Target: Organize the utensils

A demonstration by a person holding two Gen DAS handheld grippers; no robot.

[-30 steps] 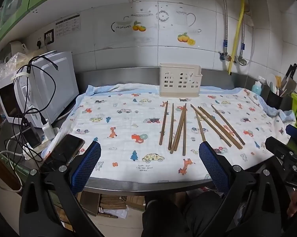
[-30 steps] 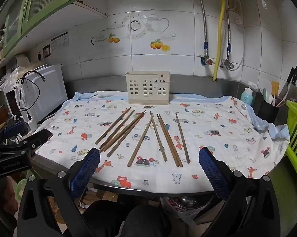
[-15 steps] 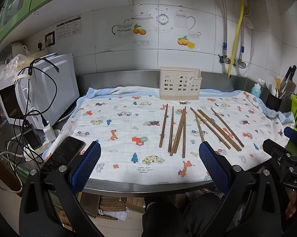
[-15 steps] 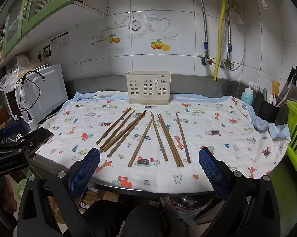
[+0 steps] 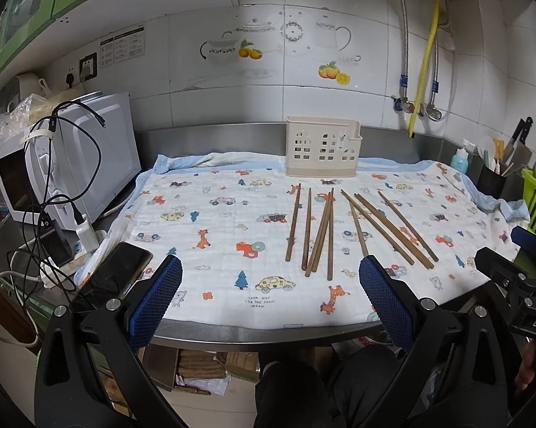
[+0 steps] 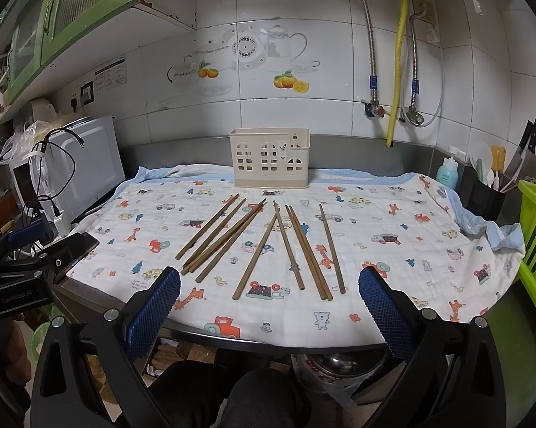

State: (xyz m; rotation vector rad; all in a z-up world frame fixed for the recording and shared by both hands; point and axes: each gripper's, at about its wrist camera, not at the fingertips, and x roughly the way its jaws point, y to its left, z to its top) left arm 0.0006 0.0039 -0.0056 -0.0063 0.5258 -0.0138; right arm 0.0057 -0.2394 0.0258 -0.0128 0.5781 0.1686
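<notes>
Several brown wooden chopsticks point(image 5: 325, 228) point(image 6: 264, 242) lie loose on a cartoon-print cloth point(image 5: 218, 221) point(image 6: 393, 249) over a steel counter. A cream slotted utensil holder point(image 5: 321, 146) point(image 6: 269, 157) stands upright at the back of the cloth, against the wall. My left gripper point(image 5: 269, 297) hovers open at the counter's front edge, left of the chopsticks, holding nothing. My right gripper point(image 6: 269, 299) is open too, just in front of the chopsticks' near ends. Each gripper's black body shows at the other view's side edge.
A white microwave point(image 5: 64, 164) with cables and a dark phone point(image 5: 114, 271) sit at the left. Right of the cloth are a black cup of tools point(image 6: 485, 196), knives, a blue bottle point(image 6: 446, 174) and a green rack point(image 6: 535, 235). A person's dark-clothed knees show below.
Both views have shifted only a little; the left gripper has tilted slightly upward. The chopsticks and holder have not moved, and both grippers remain open.
</notes>
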